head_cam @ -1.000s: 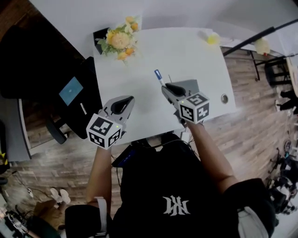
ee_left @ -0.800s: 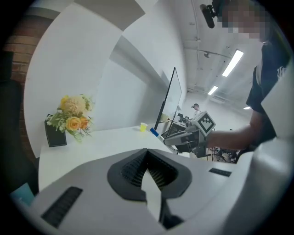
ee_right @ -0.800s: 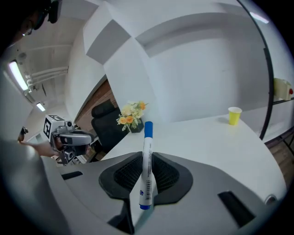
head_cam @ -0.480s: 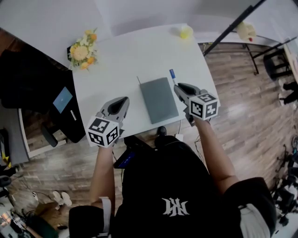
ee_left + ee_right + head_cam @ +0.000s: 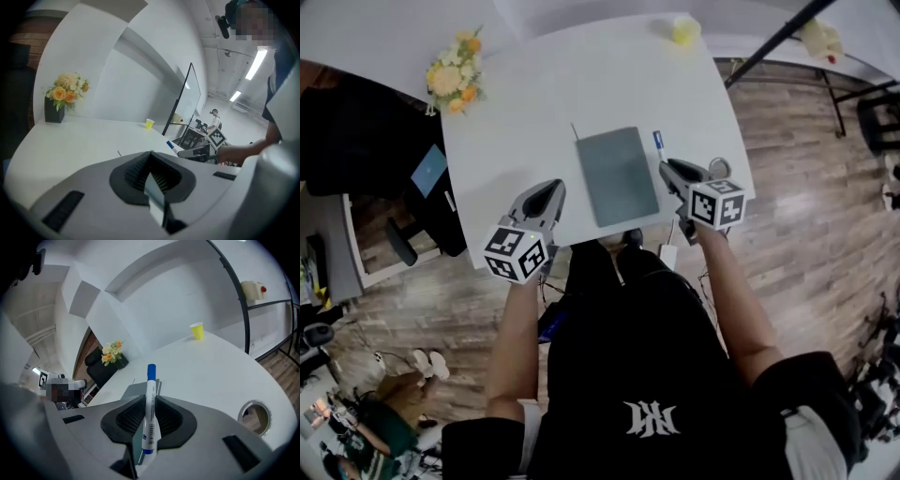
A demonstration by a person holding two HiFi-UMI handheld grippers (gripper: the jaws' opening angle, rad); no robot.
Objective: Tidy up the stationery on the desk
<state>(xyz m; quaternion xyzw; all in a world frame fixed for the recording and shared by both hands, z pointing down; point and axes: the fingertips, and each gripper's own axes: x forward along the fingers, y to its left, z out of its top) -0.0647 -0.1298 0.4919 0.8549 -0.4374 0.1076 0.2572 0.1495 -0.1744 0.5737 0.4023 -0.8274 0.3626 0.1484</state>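
1. Head view: a white desk (image 5: 581, 84) holds a grey notebook (image 5: 617, 175) near its front edge. The left gripper (image 5: 551, 189) hovers over the desk just left of the notebook. The right gripper (image 5: 668, 169) is just right of it, with a blue-capped marker (image 5: 658, 141) sticking out past its tips. Flowers (image 5: 450, 80) stand at the far left corner and a yellow cup (image 5: 684, 30) at the far edge.
2. Left gripper view: its jaws are pressed together with nothing between them.
3. Right gripper view: the jaws clamp the marker by its white barrel, cap pointing away. A round hole (image 5: 255, 414) in the desk lies to the right.
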